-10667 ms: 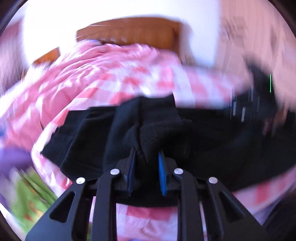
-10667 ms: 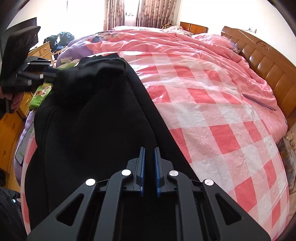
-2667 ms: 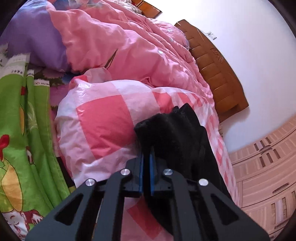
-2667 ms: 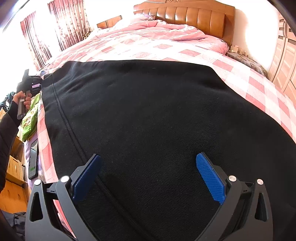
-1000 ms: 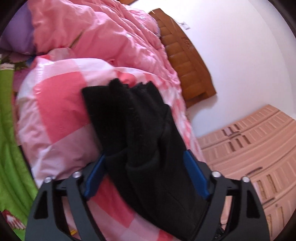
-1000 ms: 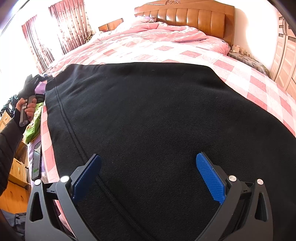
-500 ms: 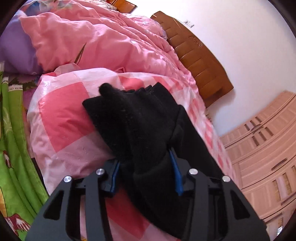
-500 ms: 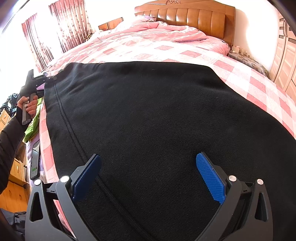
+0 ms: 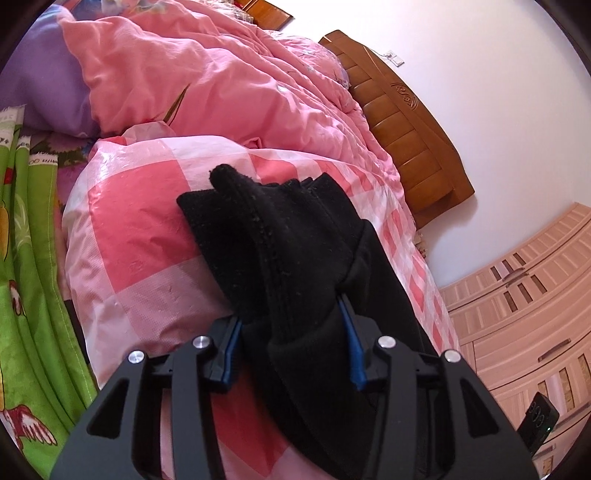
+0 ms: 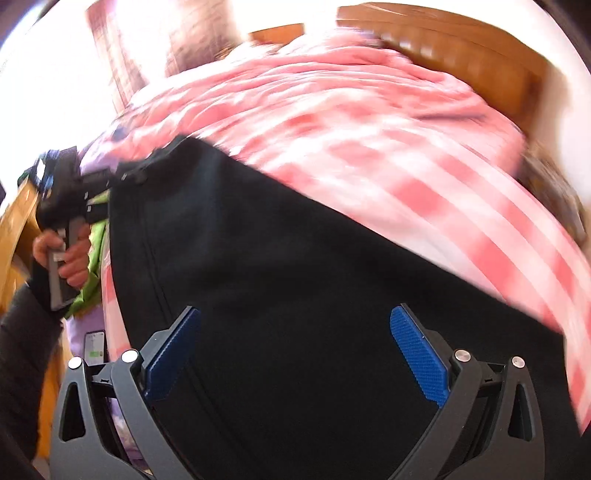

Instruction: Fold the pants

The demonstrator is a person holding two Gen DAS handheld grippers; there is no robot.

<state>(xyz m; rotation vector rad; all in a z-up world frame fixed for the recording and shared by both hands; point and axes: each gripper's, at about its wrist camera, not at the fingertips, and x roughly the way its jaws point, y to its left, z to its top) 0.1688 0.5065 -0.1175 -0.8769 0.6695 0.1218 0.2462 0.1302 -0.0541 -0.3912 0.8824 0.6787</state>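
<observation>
Fuzzy black knit pants [image 9: 291, 266], seemingly bunched between left gripper [image 9: 291, 347] pads

Motion blur is smearing the right wrist view: the checked quilt [image 10: 388, 147], the headboard [image 10: 461, 55] and the curtains [image 10: 192, 33] are losing their edges. The black pants [image 10: 295, 295] are running off that frame's bottom edge. In the left wrist view, bunched pants fabric is hiding the inner faces of the left gripper [image 9: 291, 347] pads.
</observation>
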